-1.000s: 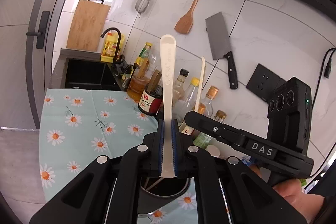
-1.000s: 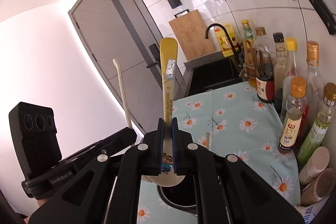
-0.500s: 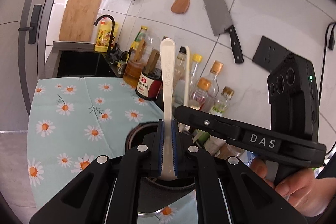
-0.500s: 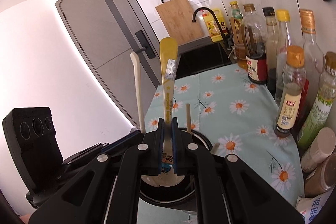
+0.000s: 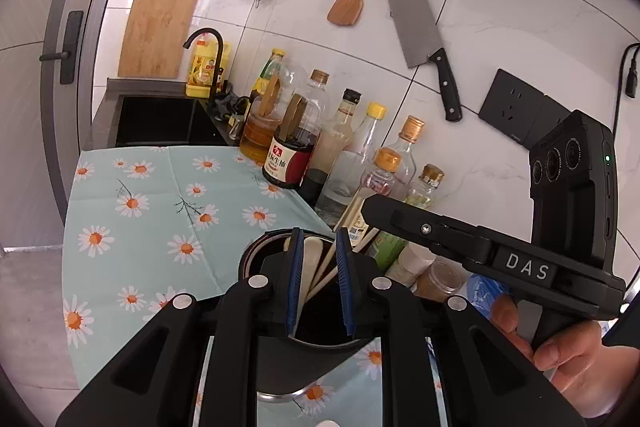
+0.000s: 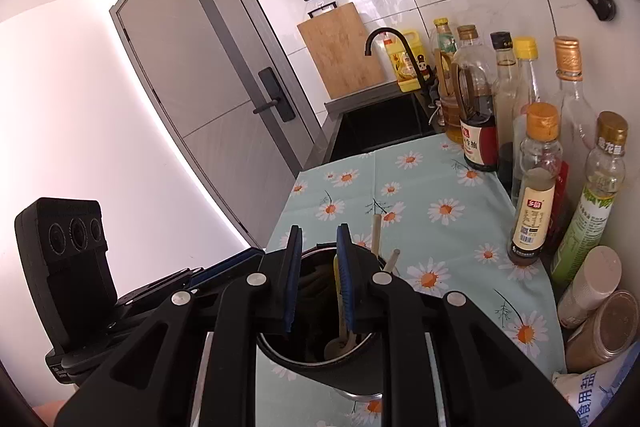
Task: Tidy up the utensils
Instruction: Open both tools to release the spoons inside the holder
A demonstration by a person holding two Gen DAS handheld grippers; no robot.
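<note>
both tools, left tool [image 5: 318, 279] and right tool [image 6: 318, 277], hang spread apart directly above the dark round metal holder [image 5: 276, 359]; white plastic spoon [image 5: 310, 263] stands upright between the left tool's pads.

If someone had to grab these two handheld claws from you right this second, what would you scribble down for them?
Left gripper: open, holds nothing, poised over the dark utensil cup.
Right gripper: open, empty, over the same cup.
White spoon and yellow spoon both stand loose inside the cup beside the chopsticks.
Done: both spoons dropped in.
Left: lift both grippers clear; no loose utensils show on the daisy cloth.
</note>
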